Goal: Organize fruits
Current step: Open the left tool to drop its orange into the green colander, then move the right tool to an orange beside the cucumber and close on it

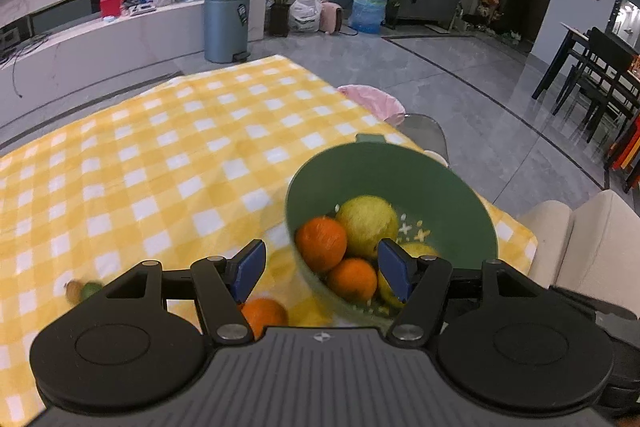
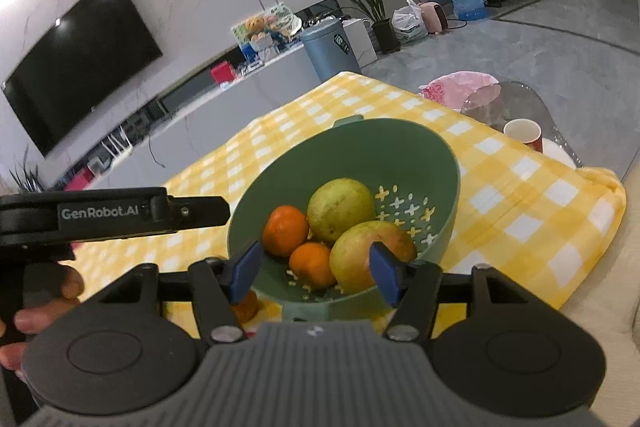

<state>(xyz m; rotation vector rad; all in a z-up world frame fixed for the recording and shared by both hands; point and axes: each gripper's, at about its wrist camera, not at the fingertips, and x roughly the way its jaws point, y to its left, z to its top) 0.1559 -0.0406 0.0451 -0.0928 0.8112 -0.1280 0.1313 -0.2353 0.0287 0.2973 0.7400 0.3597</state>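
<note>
The left gripper (image 1: pixel 321 269) is hanging with its jaws apart and empty, just above the near rim of the green colander (image 1: pixel 440 183). The right gripper (image 2: pixel 313 273) is waiting likewise, holding nothing. One orange (image 1: pixel 262 315) is lying on the counter (image 1: pixel 140 155) just below the left gripper; nudging it risks sending it rolling off, and knocking the rim could be tipping the colander.

matt green plastic colander (image 2: pixel 420 151) on checked cloth (image 2: pixel 520 195).
</note>
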